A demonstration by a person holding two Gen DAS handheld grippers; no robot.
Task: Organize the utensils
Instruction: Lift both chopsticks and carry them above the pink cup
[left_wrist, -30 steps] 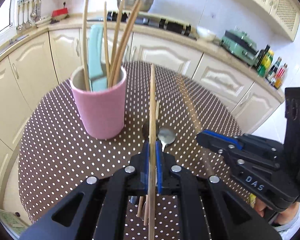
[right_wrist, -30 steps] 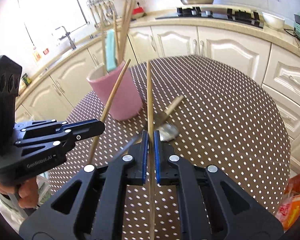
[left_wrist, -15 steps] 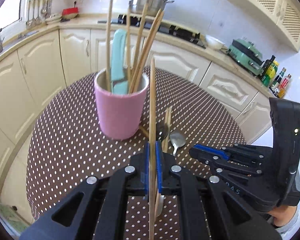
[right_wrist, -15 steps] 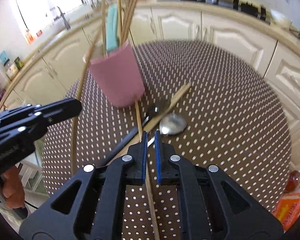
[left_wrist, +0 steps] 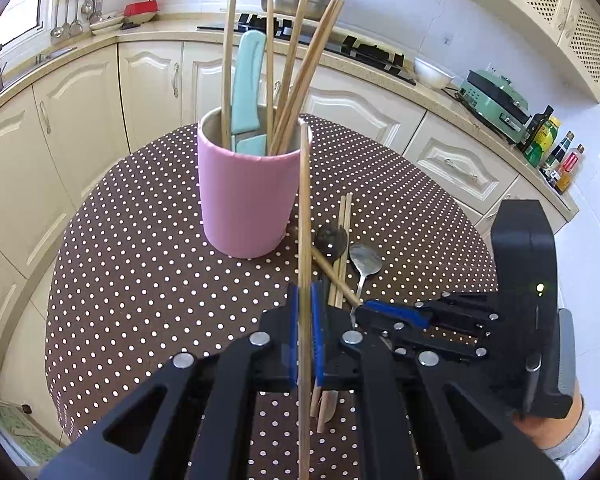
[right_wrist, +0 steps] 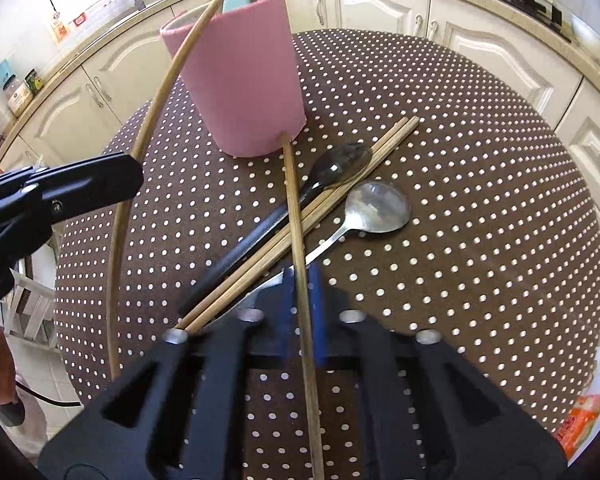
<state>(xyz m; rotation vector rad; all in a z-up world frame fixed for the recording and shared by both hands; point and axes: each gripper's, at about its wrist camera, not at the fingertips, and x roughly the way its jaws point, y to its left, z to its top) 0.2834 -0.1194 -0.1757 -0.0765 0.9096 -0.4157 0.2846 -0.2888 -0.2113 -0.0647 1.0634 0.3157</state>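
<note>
The left gripper (left_wrist: 305,332) has its jaws closed on one chopstick (left_wrist: 305,216), its tip level with the rim of the pink cup (left_wrist: 246,196), just right of it. The right gripper (right_wrist: 302,300) is low over the table (right_wrist: 480,200), jaws nearly closed around a second chopstick (right_wrist: 294,200) whose far end touches the cup's base. Beside it lie a chopstick pair (right_wrist: 340,188), a dark spoon (right_wrist: 342,162) and a silver spoon (right_wrist: 376,208) (the cloth toward the right edge is bare).
</note>
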